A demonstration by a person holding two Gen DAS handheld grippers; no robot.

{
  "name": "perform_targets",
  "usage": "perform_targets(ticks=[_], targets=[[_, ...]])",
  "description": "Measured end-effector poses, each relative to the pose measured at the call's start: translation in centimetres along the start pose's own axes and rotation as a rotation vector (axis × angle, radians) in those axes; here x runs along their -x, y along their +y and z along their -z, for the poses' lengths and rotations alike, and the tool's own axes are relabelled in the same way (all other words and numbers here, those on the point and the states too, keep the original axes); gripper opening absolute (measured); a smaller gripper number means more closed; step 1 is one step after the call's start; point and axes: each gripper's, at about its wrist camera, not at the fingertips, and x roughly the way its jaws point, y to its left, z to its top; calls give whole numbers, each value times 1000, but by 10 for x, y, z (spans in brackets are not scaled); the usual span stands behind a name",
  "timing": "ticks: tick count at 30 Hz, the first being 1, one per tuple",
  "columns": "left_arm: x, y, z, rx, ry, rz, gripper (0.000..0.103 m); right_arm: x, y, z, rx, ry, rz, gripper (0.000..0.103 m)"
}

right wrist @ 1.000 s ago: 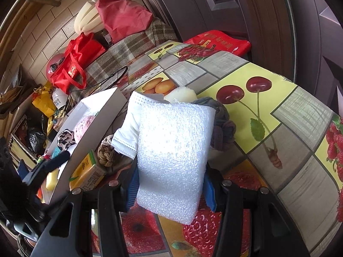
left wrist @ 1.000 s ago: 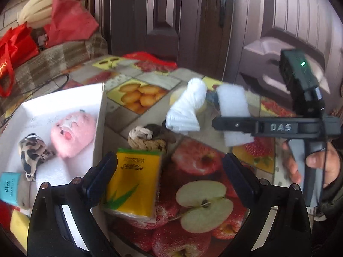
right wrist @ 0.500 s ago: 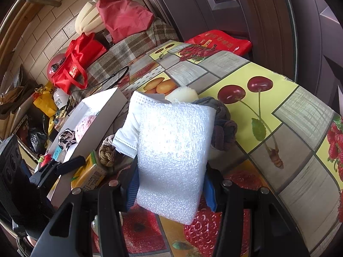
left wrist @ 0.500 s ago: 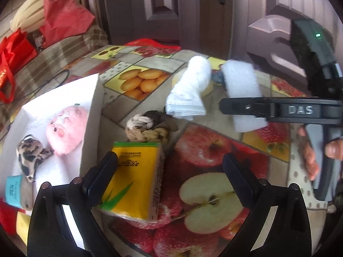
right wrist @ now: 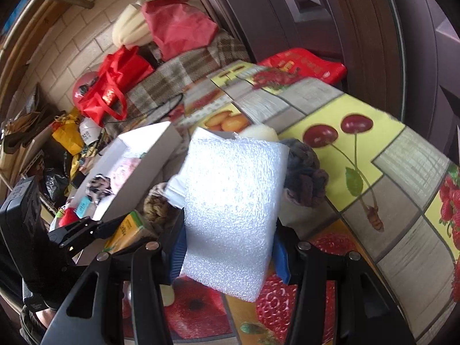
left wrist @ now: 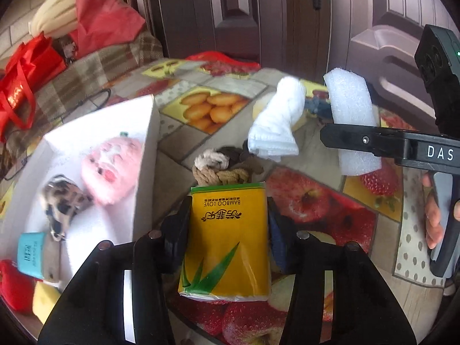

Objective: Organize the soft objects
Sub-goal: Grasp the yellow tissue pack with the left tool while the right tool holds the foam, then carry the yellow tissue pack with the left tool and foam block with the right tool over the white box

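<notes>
My left gripper (left wrist: pixel 228 224) is shut on a yellow tissue pack (left wrist: pixel 227 241), just right of a white box (left wrist: pixel 143 155). The box holds a pink plush (left wrist: pixel 110 169), a leopard scrunchie (left wrist: pixel 61 201) and other soft items. My right gripper (right wrist: pixel 228 241) is shut on a white foam block (right wrist: pixel 233 210) and holds it above the table; it also shows in the left wrist view (left wrist: pixel 352 123). A white cloth (left wrist: pixel 277 120), a rope knot (left wrist: pixel 221 172) and a grey knitted piece (right wrist: pixel 304 175) lie on the fruit-print tablecloth (right wrist: pixel 373 149).
Red bags (right wrist: pixel 115 92) and a pale cushion (right wrist: pixel 129 28) sit on a plaid seat beyond the table. A dark door (left wrist: pixel 244 14) stands behind. A red packet (right wrist: pixel 302 63) lies at the table's far edge.
My left gripper moved forward over the tissue pack and closed on it. My right gripper still holds the foam block, shifted only slightly.
</notes>
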Motion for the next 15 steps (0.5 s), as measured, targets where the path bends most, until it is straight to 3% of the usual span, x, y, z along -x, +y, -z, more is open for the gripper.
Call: perform_targets(ticks=[3, 6, 7, 9, 15], targets=[[18, -2, 1, -3, -88, -32, 47, 11, 8, 0, 36, -62, -5, 51], [50, -1, 10, 12, -249, -60, 48, 19, 9, 0, 45, -109, 4, 51], [64, 3, 16, 44, -325, -86, 48, 21, 9, 0, 42, -124, 3, 51], [82, 14, 25, 107, -402, -151, 48, 28, 8, 0, 40, -161, -1, 51], [103, 54, 43, 209, -441, -336, 48, 42, 34, 6, 164, -258, 26, 51]])
